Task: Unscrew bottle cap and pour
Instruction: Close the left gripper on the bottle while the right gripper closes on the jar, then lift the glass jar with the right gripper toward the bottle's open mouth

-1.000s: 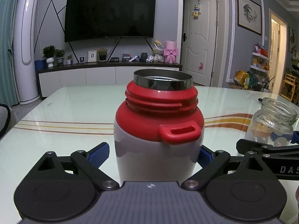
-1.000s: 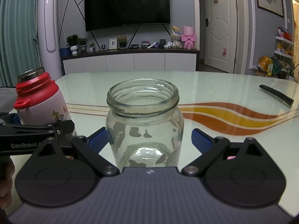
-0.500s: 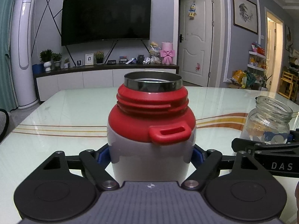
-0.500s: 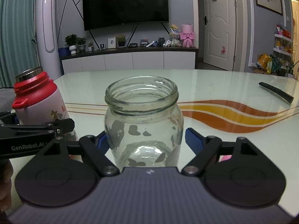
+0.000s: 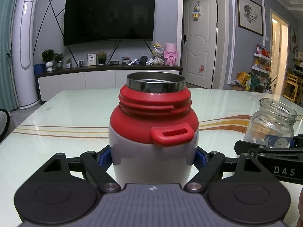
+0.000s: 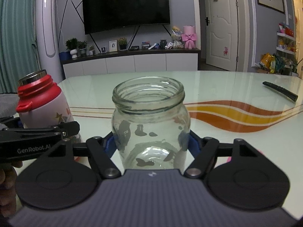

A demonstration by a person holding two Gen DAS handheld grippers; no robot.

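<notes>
A white bottle (image 5: 153, 132) with a red threaded collar and an uncovered steel mouth stands upright on the glass table (image 5: 56, 117). My left gripper (image 5: 152, 156) is shut on its lower body, blue pads pressed to both sides. In the right wrist view the bottle (image 6: 41, 104) stands at the far left. An empty clear glass jar (image 6: 149, 117) with worn stickers stands upright between the fingers of my right gripper (image 6: 151, 143), whose jaws are closing, blue pads touching the glass. From the left wrist view, the jar (image 5: 272, 124) is at the right.
A black remote (image 6: 280, 90) lies on the table at the far right. Orange and yellow stripes run across the tabletop. A person's hand (image 6: 7, 176) shows at the lower left. A TV cabinet and doors stand beyond the table.
Both grippers have closed in from wide open: the left pads came onto the bottle's sides first, then the right pads drew in against the jar. Neither hand has shifted.
</notes>
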